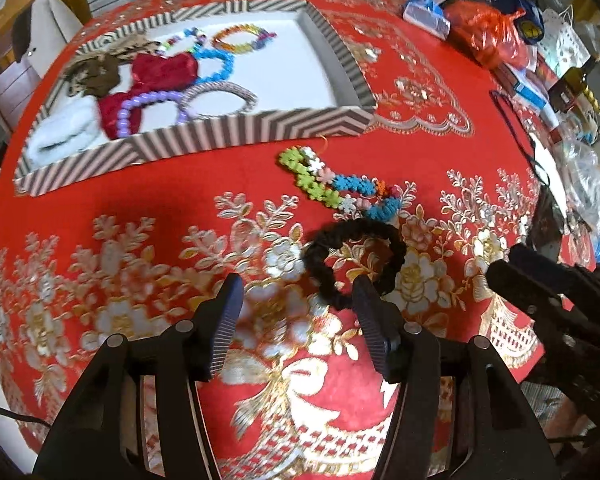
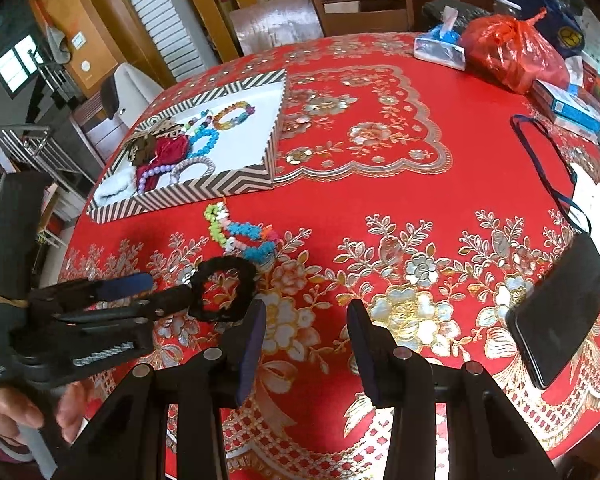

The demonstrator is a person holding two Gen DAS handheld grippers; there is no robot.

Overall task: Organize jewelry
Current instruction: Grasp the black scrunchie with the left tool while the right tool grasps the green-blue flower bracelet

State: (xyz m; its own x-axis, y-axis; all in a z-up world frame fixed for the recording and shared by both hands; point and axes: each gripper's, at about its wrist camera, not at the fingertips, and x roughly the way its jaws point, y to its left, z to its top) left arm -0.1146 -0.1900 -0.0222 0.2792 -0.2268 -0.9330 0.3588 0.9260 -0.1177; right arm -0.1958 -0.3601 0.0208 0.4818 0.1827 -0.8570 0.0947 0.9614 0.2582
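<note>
A black fuzzy hair tie (image 1: 354, 262) lies on the red tablecloth, just ahead of my open left gripper (image 1: 298, 294); its near edge meets the right finger's tip. In the right wrist view the left gripper (image 2: 168, 288) reaches the tie (image 2: 224, 292) from the left. A multicoloured flower-bead bracelet (image 1: 336, 186) lies just beyond it, also in the right wrist view (image 2: 240, 232). A striped tray (image 1: 236, 130) behind holds several bracelets and scrunchies (image 1: 160, 76). My right gripper (image 2: 306, 316) is open and empty over the cloth.
A black phone (image 2: 560, 312) and a blue-corded white card (image 2: 592, 196) lie at the right. A red plastic bag (image 2: 508, 52), tissue pack (image 2: 440, 48) and boxes crowd the far right edge. Chairs stand behind the table.
</note>
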